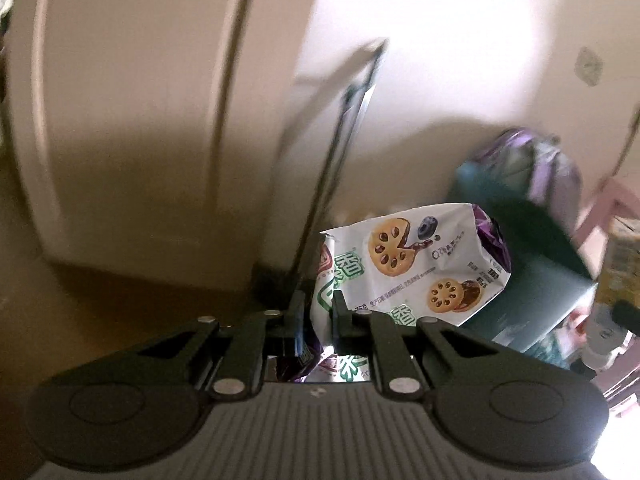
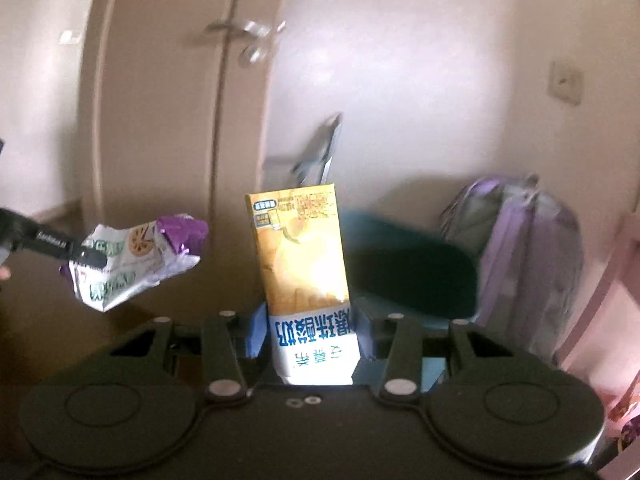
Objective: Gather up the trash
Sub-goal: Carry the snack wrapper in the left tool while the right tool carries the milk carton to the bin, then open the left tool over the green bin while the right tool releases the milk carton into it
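Observation:
My left gripper (image 1: 319,304) is shut on a crumpled white and purple snack wrapper (image 1: 420,256) printed with cookies; the bag hangs out to the right of the fingers, in the air. In the right wrist view that same wrapper (image 2: 136,260) shows at the left, pinched by the left gripper's black fingers (image 2: 86,257). My right gripper (image 2: 312,320) is shut on a yellow and white drink carton (image 2: 300,256), which stands upright between the blue pads. A dark teal trash bin (image 2: 408,272) sits on the floor behind the carton, also at the right in the left wrist view (image 1: 532,264).
A beige door (image 2: 172,100) with a metal handle (image 2: 248,34) fills the back left. A folded metal frame (image 2: 320,148) leans on the white wall. A purple backpack (image 2: 520,248) stands right of the bin, with a pink chair frame (image 1: 604,208) and boxes at the far right.

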